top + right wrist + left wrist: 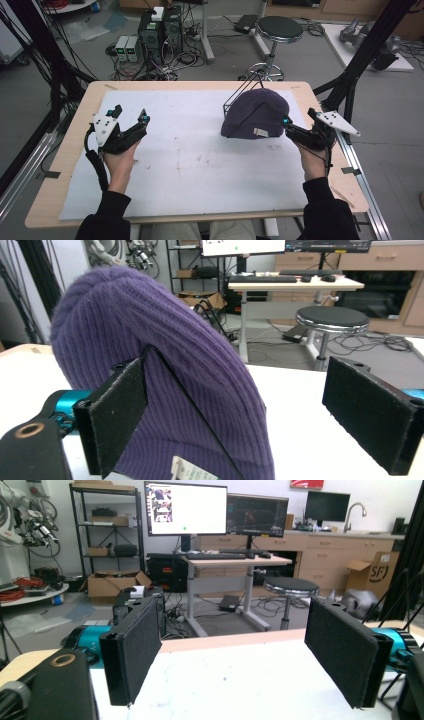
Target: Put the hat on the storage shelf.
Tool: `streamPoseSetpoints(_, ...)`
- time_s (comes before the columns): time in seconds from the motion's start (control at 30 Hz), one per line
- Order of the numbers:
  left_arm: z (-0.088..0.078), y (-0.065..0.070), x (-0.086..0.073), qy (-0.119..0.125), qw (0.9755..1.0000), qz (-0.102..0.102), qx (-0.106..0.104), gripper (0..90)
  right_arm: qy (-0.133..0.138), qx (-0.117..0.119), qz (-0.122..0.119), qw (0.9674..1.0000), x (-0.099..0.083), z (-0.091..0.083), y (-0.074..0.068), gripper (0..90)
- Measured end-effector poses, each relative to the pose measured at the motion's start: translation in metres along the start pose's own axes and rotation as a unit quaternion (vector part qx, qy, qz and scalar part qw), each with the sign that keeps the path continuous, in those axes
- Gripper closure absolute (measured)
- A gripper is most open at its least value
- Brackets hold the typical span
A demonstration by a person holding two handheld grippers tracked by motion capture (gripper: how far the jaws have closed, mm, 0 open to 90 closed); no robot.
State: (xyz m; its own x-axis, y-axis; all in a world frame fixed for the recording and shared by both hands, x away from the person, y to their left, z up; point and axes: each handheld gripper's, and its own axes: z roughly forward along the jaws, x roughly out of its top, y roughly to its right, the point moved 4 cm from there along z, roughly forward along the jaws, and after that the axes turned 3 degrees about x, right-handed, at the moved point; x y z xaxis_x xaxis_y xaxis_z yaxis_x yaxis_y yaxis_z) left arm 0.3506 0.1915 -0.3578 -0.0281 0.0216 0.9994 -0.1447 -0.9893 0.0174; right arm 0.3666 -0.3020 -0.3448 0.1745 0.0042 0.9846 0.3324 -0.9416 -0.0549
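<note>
**Inspector:** Report the pose of the 2 hands.

**Assistant:** In the high view both forearms enter from the bottom edge in dark sleeves. The left hand (120,159) sits over the left part of the counter (65,155), above the white sheet (190,165), holding the left gripper (131,116) angled forward and slightly inward. Its fingers (131,650) stand wide apart with nothing between them; the left gripper view looks across bare sheet toward the far edge.

**Inspector:** And the right?

**Assistant:** The right hand (312,161) is near the right edge of the counter. The right gripper (294,122) points forward and inward at the purple beanie (257,112). Its fingers (116,415) are apart: 1 lies against or just before the knit at the beanie's near right side, the other stands clear over bare sheet. I cannot tell whether the near finger touches the knit.

**Inspector:** Position and orientation of the beanie?

**Assistant:** Right of centre, toward the far side of the sheet, draped on a thin black wire stand (239,92). Its long axis runs from the cuff, nearest the person, up to the rounded crown, which points away. A small pale label (261,132) sits on the cuff, facing the person.
</note>
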Motion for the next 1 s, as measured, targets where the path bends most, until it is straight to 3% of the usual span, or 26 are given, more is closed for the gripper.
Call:
streamPoseSetpoints(0.13,-0.008,-0.006,-0.007,-0.002,1.0000,0.006,0.005,22.5,-0.006,-0.002,0.001,1.0000,-0.011,-0.001,0.002,10.0)
streamPoseSetpoints(0.53,-0.028,-0.028,-0.034,-0.015,0.9995,-0.018,0.020,22.6,-0.021,-0.004,0.007,0.9998,-0.041,-0.007,0.001,10.1)
streamPoseSetpoints(0.8,-0.038,-0.036,-0.048,-0.026,0.9993,-0.020,0.017,22.8,-0.026,-0.006,0.013,0.9996,-0.056,-0.007,0.002,10.1)
streamPoseSetpoints(1.0,-0.045,-0.043,-0.060,-0.030,0.9988,-0.026,0.027,22.8,-0.036,-0.006,0.020,0.9991,-0.074,-0.007,0.002,10.1)
